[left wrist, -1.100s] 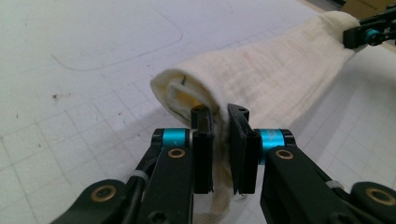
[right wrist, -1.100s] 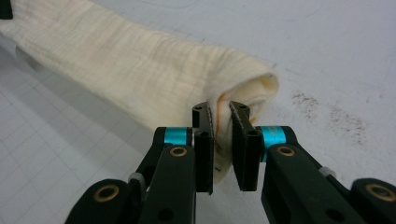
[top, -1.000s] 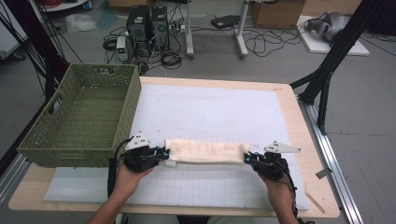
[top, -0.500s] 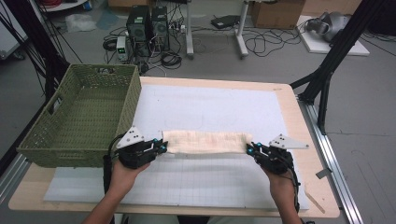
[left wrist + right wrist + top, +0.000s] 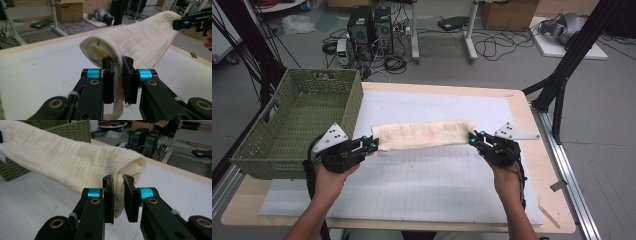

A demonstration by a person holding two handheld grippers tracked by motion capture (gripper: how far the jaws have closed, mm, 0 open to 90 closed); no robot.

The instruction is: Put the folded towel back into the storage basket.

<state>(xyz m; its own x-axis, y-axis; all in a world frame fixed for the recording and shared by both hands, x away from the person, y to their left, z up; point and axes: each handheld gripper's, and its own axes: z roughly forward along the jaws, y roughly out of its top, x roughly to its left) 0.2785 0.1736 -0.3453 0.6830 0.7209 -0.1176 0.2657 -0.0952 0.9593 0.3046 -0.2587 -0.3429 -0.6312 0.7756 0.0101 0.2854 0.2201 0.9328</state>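
Note:
A cream folded cloth (image 5: 422,134) hangs stretched in the air above the white mat (image 5: 427,185), held at both ends. My left gripper (image 5: 373,145) is shut on its left end; in the left gripper view the cloth (image 5: 140,45) is pinched between the two jaws of the left gripper (image 5: 118,62). My right gripper (image 5: 473,139) is shut on the right end, and the right gripper view shows the cloth (image 5: 62,157) clamped by the right gripper (image 5: 118,180). The cloth's folded layers bulge open at each end.
A green woven basket (image 5: 277,145) stands on the table's left side, close to my left hand; its wall (image 5: 72,131) also appears behind the cloth. The wooden table edge (image 5: 532,125) runs along the right. Cables and computer towers (image 5: 369,25) lie on the floor beyond.
Both grippers have risen and moved away from the person, lifting the cloth off the mat. It stays stretched between them.

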